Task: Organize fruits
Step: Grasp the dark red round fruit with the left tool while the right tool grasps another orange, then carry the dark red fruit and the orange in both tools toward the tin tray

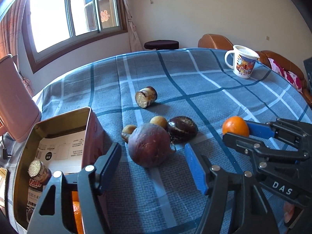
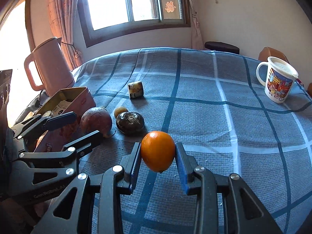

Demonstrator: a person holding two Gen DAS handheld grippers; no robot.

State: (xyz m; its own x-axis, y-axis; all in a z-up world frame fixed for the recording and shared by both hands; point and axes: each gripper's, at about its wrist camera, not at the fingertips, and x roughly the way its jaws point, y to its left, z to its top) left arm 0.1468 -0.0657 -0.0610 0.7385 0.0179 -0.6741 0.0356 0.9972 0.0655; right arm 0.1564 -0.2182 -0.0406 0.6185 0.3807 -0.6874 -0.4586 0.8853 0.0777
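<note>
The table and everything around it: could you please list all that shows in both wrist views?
orange: one, orange, between the right gripper's pads, near side of the table.
round fruit: one, dark purple-red, beside the tin.
dark flat fruit: one, brown-black, right of the round fruit.
small balls: two, tan, behind the round fruit.
cut roll: one, brown and cream, mid-table.
tin: one, pink, open, left edge; holds another roll, something orange and papers.
kettle: one, pink, behind the tin.
mug: one, white with pictures, lidded, far right.
tablecloth: one, blue check.
stool: one, dark, under the window.
left gripper: open, around the round fruit.
right gripper: shut on the orange.
</note>
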